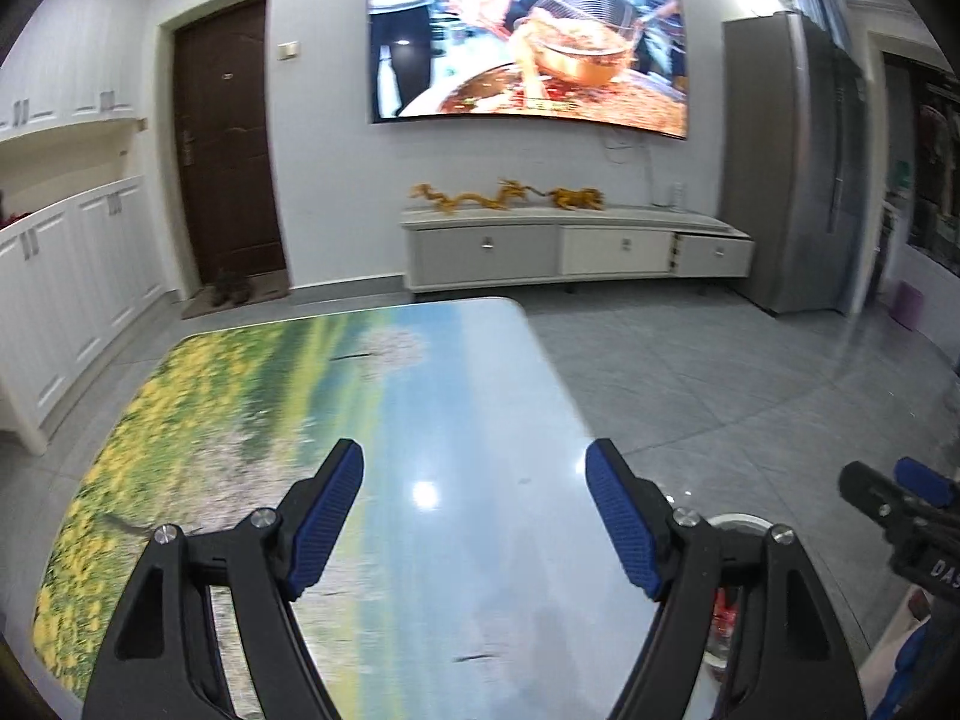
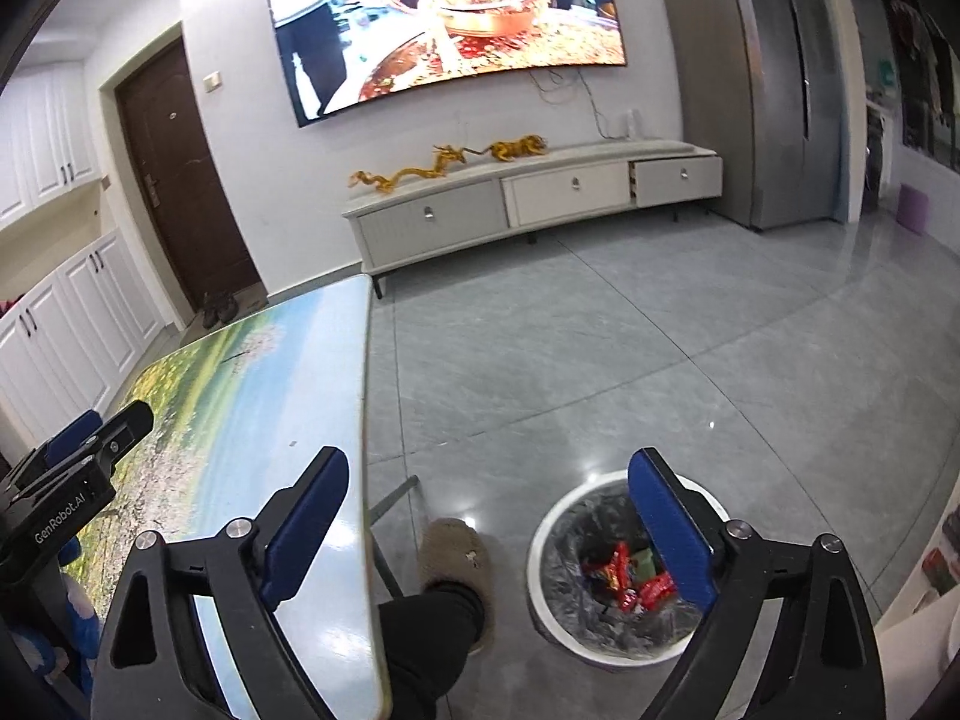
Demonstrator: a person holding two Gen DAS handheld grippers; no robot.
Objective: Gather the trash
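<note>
A round white trash bin (image 2: 555, 618) with a grey liner stands on the floor right of the table. Red wrappers (image 2: 624, 579) and a green scrap lie inside it. My right gripper (image 2: 486, 471) is open and empty, above the gap between the table edge and the bin. My left gripper (image 1: 474, 462) is open and empty above the table (image 1: 420, 420), which has a meadow-and-sky print top. The bin's rim (image 1: 735, 521) peeks out behind the left gripper's right finger. Each gripper shows at the edge of the other's view.
The person's slippered foot (image 2: 456, 558) is on the floor between table and bin. A low TV cabinet (image 2: 540, 204) with a gold dragon ornament stands at the far wall under a big screen. A grey fridge (image 2: 774, 78) is at right, white cupboards at left.
</note>
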